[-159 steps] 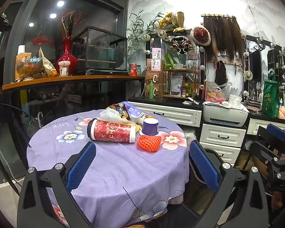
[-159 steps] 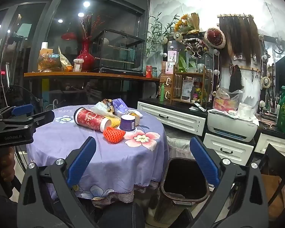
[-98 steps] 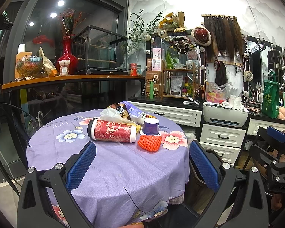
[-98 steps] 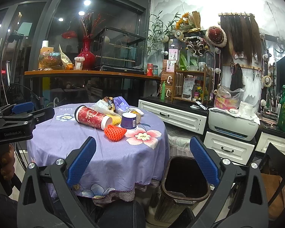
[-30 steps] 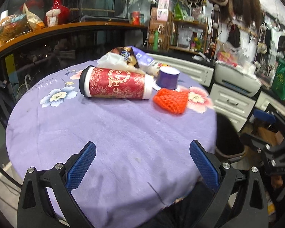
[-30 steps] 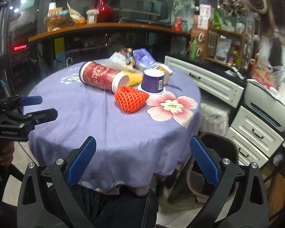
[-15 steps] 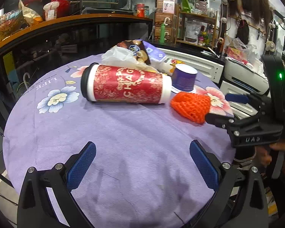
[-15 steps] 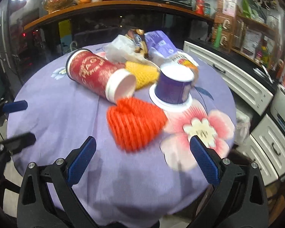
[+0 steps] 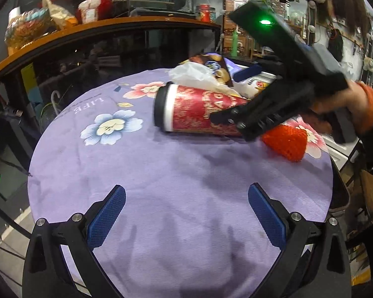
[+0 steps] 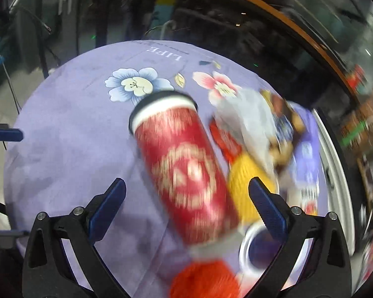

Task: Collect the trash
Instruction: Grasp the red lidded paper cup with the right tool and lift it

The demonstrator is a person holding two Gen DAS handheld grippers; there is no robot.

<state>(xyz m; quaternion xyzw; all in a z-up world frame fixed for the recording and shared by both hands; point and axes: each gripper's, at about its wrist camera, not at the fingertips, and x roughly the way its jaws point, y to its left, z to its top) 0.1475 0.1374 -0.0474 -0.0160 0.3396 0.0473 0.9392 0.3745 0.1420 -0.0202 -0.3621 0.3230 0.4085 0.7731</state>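
Note:
A red paper cup [image 9: 196, 110] with a black lid lies on its side on the round purple-clothed table [image 9: 161, 173]. In the right wrist view the cup [image 10: 184, 171] lies between the open blue pads of my right gripper [image 10: 186, 206], not gripped. In the left wrist view my right gripper [image 9: 236, 94] reaches over the cup from the right. An orange net [image 9: 284, 142] lies right of the cup. Behind it lie a white plastic bag [image 9: 194, 74] and snack wrappers [image 9: 215, 62]. A yellow net [image 10: 246, 181] and a purple cup [image 10: 258, 248] lie beside the red cup. My left gripper [image 9: 186, 213] is open and empty over the table's near part.
A wooden shelf [image 9: 99, 28] with a red vase [image 9: 94, 2] and snack bags runs behind the table. A dark trash bin [image 9: 338, 193] shows just past the table's right edge. Cabinets and cluttered shelves stand at the back right.
My right gripper has swung in over the table and come down around the red cup. My left gripper has moved slightly closer to the table; both stay open.

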